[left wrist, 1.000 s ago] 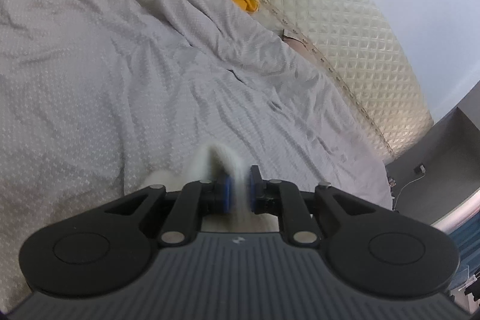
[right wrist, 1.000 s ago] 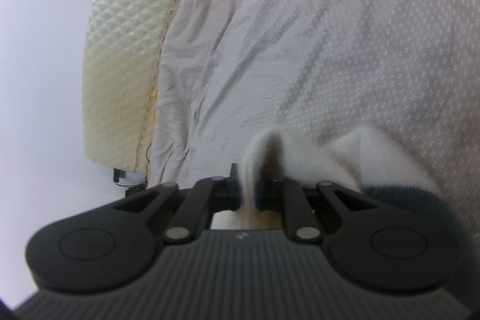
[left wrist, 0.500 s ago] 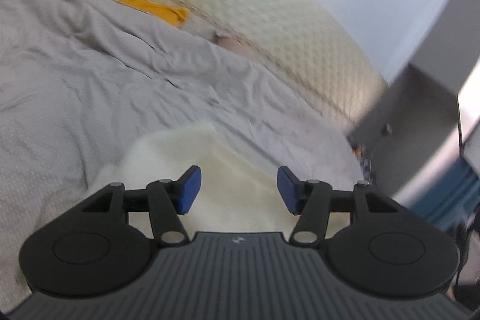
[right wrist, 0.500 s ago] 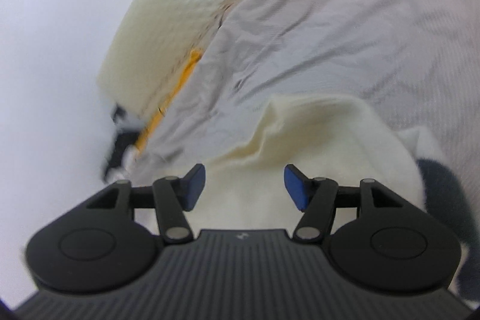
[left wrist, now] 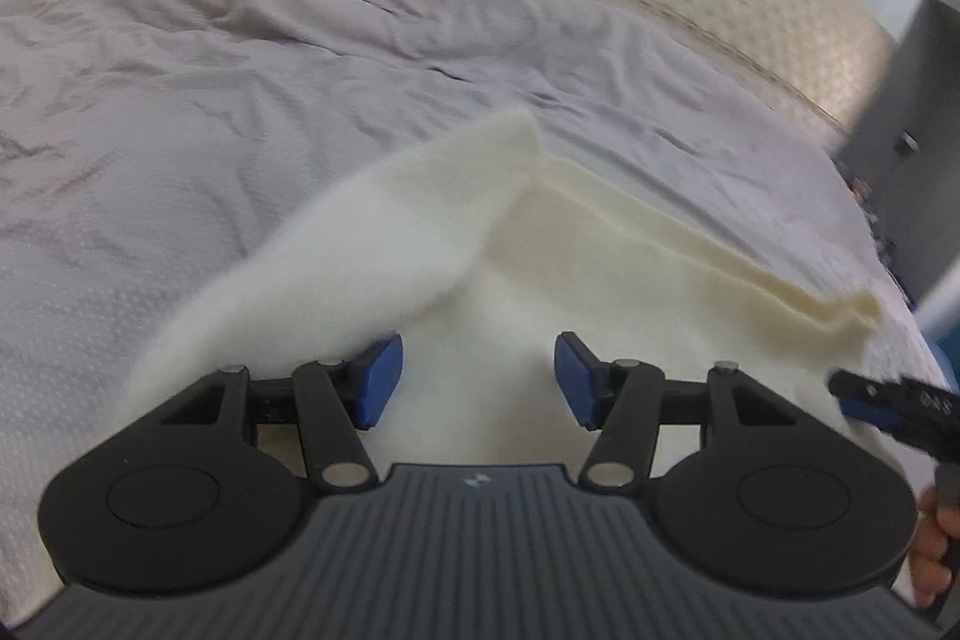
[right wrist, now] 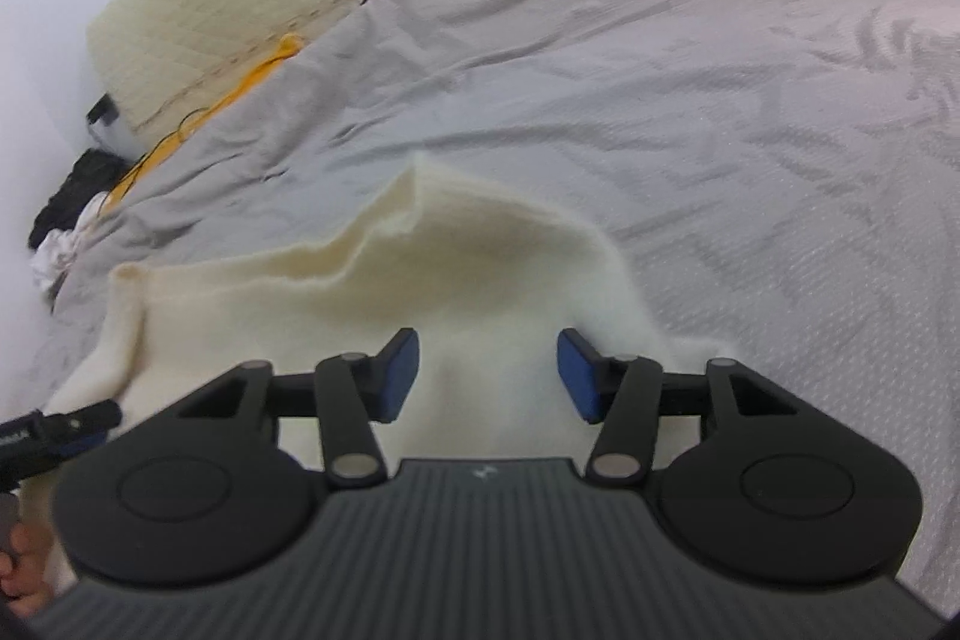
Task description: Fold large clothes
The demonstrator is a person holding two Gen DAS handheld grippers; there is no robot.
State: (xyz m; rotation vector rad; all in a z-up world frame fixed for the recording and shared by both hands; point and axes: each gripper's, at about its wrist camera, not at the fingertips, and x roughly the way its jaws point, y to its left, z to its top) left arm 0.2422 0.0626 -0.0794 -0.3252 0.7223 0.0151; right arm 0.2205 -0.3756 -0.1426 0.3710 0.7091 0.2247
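Left wrist: cream garment (left wrist: 420, 220) blurred | near edge hidden behind left gripper (left wrist: 477, 381)

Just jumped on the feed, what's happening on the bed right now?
A person is folding a cream fleece garment on a bed covered by a grey duvet. Neither gripper grips it. The left gripper is open above the fabric. The right gripper hangs over the garment too, its jaws closing with nothing pinched between them. One raised flap of the fabric looks blurred, not yet lying flat.

Wrist views, close, seemingly sharing garment (left wrist: 480, 250)
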